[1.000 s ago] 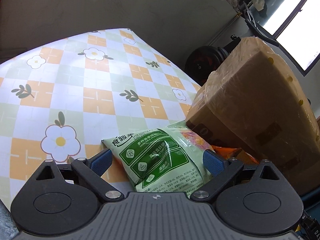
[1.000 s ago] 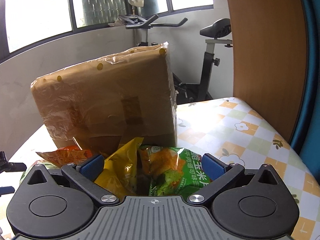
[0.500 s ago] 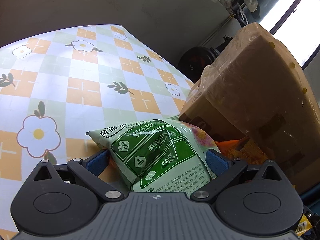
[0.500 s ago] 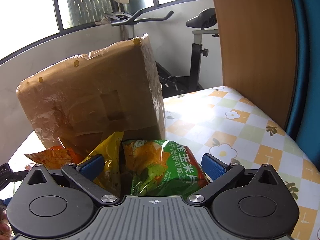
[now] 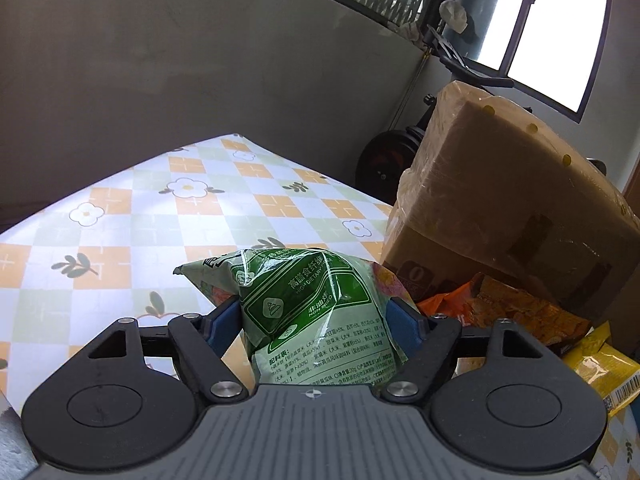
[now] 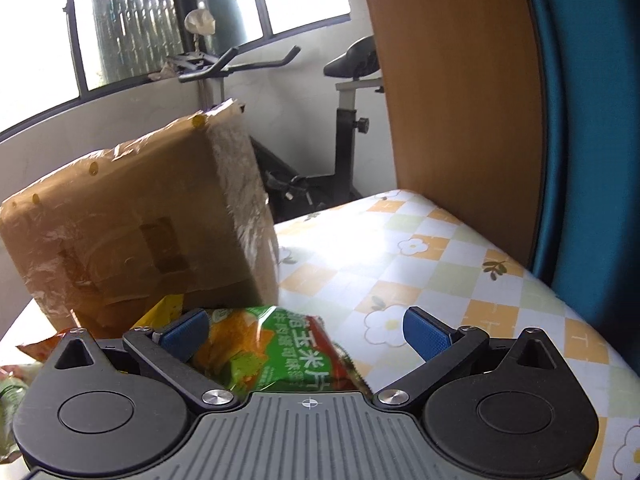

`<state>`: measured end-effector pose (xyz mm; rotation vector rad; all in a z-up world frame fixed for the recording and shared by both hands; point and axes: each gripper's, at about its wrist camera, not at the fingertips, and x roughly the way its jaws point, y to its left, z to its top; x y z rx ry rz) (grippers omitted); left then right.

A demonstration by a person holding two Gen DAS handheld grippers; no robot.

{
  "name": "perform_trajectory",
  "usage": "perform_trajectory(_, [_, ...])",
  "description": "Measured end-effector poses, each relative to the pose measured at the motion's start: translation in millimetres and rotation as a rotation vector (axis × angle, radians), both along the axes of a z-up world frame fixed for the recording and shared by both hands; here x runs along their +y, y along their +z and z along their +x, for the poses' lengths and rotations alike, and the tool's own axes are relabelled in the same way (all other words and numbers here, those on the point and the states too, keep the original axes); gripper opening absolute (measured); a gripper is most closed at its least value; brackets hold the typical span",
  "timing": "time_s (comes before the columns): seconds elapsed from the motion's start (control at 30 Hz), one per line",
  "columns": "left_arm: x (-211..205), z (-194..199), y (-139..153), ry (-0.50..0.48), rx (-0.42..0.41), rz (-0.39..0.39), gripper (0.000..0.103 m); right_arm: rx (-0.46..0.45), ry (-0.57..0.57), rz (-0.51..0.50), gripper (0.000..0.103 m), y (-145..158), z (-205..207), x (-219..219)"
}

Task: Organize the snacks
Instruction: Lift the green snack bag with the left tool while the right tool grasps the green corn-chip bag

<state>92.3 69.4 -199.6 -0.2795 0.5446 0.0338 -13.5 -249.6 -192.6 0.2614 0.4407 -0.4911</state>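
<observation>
Between your left gripper point(image 5: 314, 314) pads, the pale green snack bag point(image 5: 316, 316) is now being pinched, where a second ago the pads stood clear of it.

On the checked, flower-printed surface point(image 5: 120, 232) you are closing the left jaws: both blue pads are pressing the bag's sides and its film is bulging and creasing between them, so the pick looks underway and a lift could follow. The bag is glossy plastic with dark green panels and white print, lying just beside the tape-wrapped brown cardboard box point(image 5: 512, 208), with an orange packet point(image 5: 516, 308) near it. Your right gripper point(image 6: 306, 326) is standing spread over the bright green corn-chip bag point(image 6: 276, 352); its left pad is near the film, its right pad well apart.
</observation>
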Motion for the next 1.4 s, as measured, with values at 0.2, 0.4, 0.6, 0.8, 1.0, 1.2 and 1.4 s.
perform_trajectory(0.2, [-6, -1, -3, 0.012, 0.02, 0.061, 0.079, -0.022, 0.069, 0.017, 0.102, -19, 9, -21])
perform_trajectory(0.4, [-10, -4, -4, -0.004, 0.018, 0.088, 0.079, 0.033, 0.182, 0.118, 0.101, -49, 36, -31])
perform_trajectory(0.6, [-10, 0, -6, -0.003, 0.025, 0.085, 0.08, 0.015, 0.217, 0.12, 0.1, -70, 41, -31])
perform_trajectory(0.8, [-13, 1, -8, -0.007, 0.022, 0.101, 0.081, -0.024, 0.22, 0.178, 0.098, -76, 32, -42])
perform_trajectory(1.0, [-13, 0, -10, -0.007, 0.024, 0.106, 0.082, -0.033, 0.222, 0.185, 0.098, -79, 34, -47])
perform_trajectory(1.2, [-14, 0, -10, -0.014, 0.025, 0.12, 0.083, -0.015, 0.209, 0.13, 0.1, -78, 33, -34])
perform_trajectory(1.4, [-14, 0, -11, -0.02, 0.018, 0.127, 0.082, -0.003, 0.208, 0.095, 0.1, -77, 34, -26])
